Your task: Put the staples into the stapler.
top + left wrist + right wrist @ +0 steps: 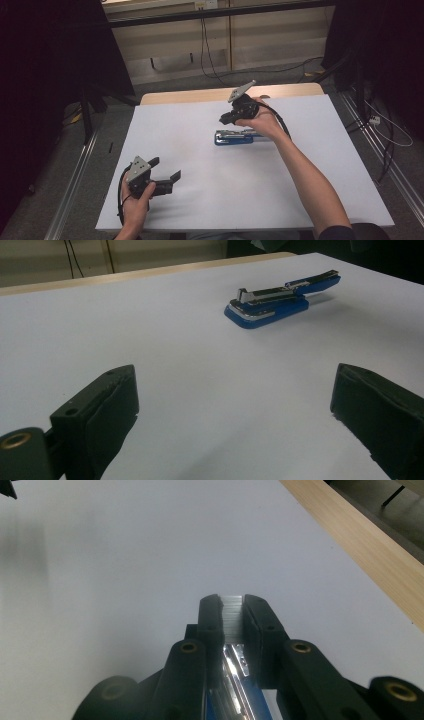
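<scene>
A blue stapler (235, 137) lies on the white table, its top arm lifted off the metal magazine (280, 302). My right gripper (227, 119) hovers just above the stapler's left end, tilted downward. Its jaws are shut on a short silvery strip of staples (231, 611), and the stapler's shiny channel (235, 665) shows below them. Near the front left of the table, my left gripper (167, 172) rests low with its jaws wide apart and nothing between them. Its black pads (110, 410) frame bare table, and the stapler lies farther off to the upper right.
A white sheet covers the table (200, 200), with a wooden edge (200, 95) along the far side. Metal rails run along the floor on both sides, and cables (385, 135) trail on the floor at the right. Dark curtains hang at left and right.
</scene>
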